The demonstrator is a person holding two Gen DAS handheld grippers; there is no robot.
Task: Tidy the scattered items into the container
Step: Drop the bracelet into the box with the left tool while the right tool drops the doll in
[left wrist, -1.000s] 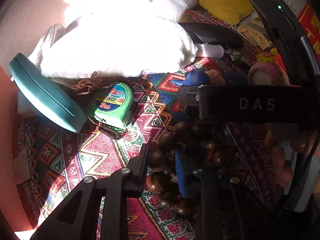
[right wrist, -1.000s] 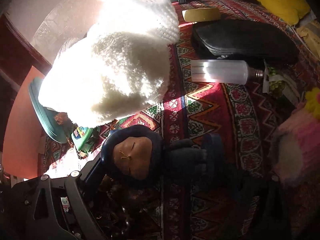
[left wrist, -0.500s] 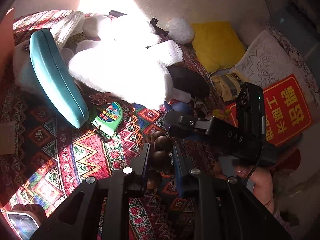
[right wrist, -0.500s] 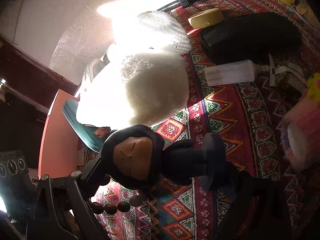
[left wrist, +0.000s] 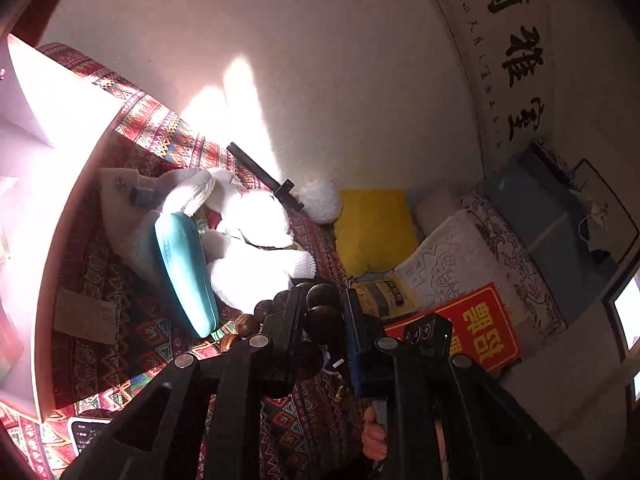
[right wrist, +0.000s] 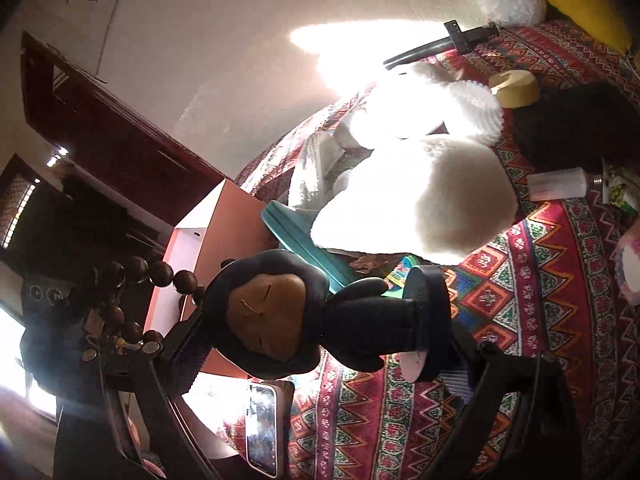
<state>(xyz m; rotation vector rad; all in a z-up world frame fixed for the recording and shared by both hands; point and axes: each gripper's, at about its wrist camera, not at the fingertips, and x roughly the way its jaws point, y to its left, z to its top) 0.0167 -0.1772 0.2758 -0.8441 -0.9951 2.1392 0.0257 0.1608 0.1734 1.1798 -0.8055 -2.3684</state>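
above the patterned tabletop (left wrist: 120, 344), both loads have been lifted clear: the left tongs (left wrist: 320, 316) pinch the wooden bead string (left wrist: 320, 312), the right tongs (right wrist: 320, 320) clamp the dark doll (right wrist: 304, 316), so carrying to the container comes next.

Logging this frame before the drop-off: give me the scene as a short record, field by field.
left gripper: shut on the string of dark wooden beads
right gripper: shut on the dark-hooded doll, held off the cloth
surface: patterned red cloth
lying on cloth: white fluffy hats, teal case, bulb, black pouch
container: orange box, beside the cloth
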